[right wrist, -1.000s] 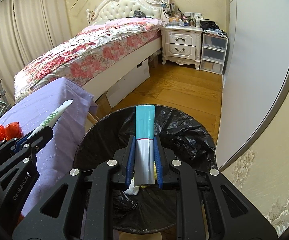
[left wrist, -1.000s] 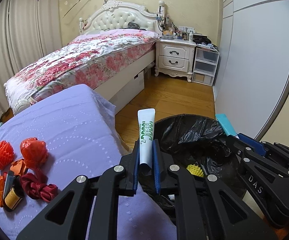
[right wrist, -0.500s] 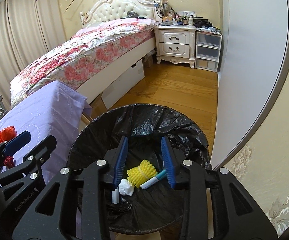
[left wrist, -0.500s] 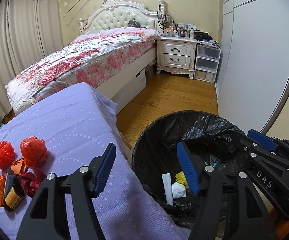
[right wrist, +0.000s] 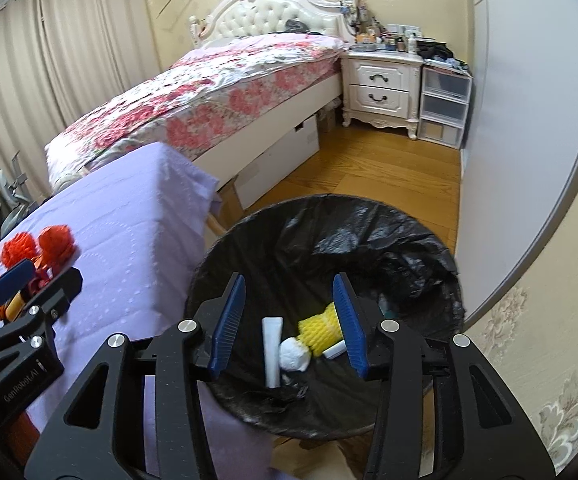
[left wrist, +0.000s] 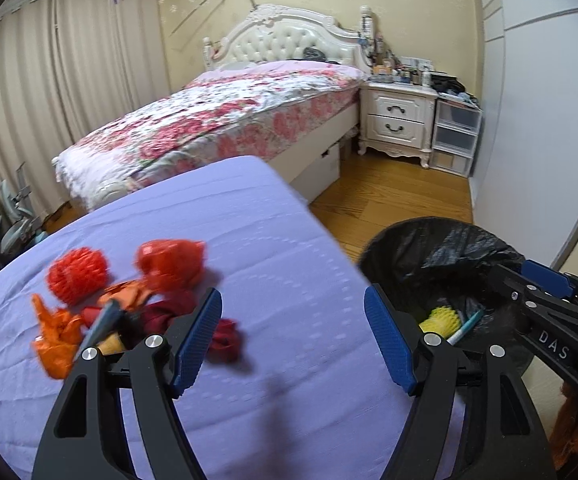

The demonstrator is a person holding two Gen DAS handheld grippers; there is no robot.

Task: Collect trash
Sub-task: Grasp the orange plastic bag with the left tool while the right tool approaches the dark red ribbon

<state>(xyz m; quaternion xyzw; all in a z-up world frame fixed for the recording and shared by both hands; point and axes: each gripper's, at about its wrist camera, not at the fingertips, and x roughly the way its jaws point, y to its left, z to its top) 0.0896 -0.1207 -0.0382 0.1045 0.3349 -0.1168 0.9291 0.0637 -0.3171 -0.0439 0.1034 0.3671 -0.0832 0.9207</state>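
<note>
1. Where things are: the left gripper hangs over the purple-covered table with its jaws spread wide and nothing between them. They've just been opening. The right gripper sits over the bin, jaws partly apart and also just opened, with nothing pinched.

2. Trash still to collect is the red and orange pile near the table's left edge. Already at the bottom of the bin: a white tube, a yellow foam net, a crumpled white wad and a second tube poking out by the right pad.

3. What could go wrong, my guess: the pile is a tangle, so grabbing one piece might drag a neighbour along and drop it on the floor on the way over.

4. The cloth is loose and slightly wrinkled. Closing too low could pinch fabric and tug the whole cover.

5. The bin sits tight against the table's right edge, and both grippers are near each other there, so a clash or a bumped rim seems possible.

6. Textures: the red bits look like honeycomb foam netting, squishy and springy, and the orange ones are thin crinkly film. There's a dark red knotted fabric thing too, plus something small, dark and yellow I can't identify through the blur. The bin liner is glossy, crumpled black plastic.
</note>
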